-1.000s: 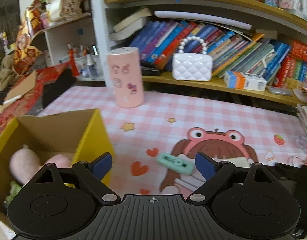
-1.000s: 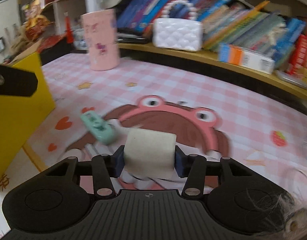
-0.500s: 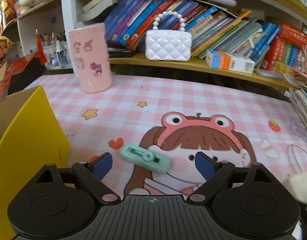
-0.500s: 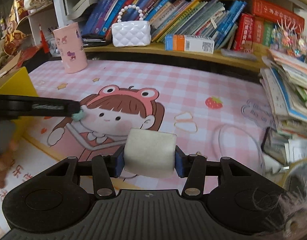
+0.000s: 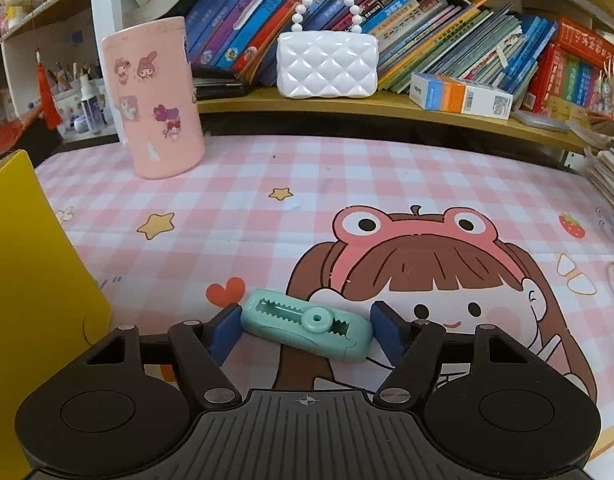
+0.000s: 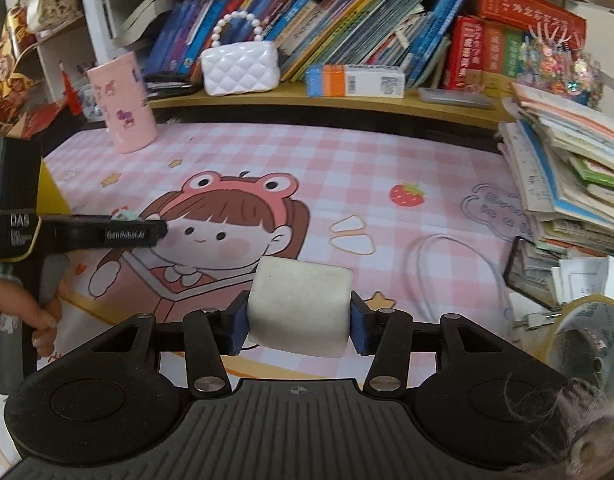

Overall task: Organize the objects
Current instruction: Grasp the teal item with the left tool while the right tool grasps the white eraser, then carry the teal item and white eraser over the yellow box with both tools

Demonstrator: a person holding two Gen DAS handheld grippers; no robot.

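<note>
The green tape (image 5: 307, 330) lies flat on the pink worktop (image 5: 347, 184), between the left tongs (image 5: 305, 332), which have just been closing but are not yet pressed on it. Its long side runs slanted across the gap, so it could be twisted or squeezed out when pinched. The white block (image 6: 301, 308) is clamped in the right tongs (image 6: 299, 326).

The counter (image 5: 347, 168) in front of me is wearing a pink checked cartoon mat. A mint green clip (image 5: 307, 330), a pink canister (image 5: 155, 96) and a white cord (image 6: 459, 256) are lying on it.
</note>
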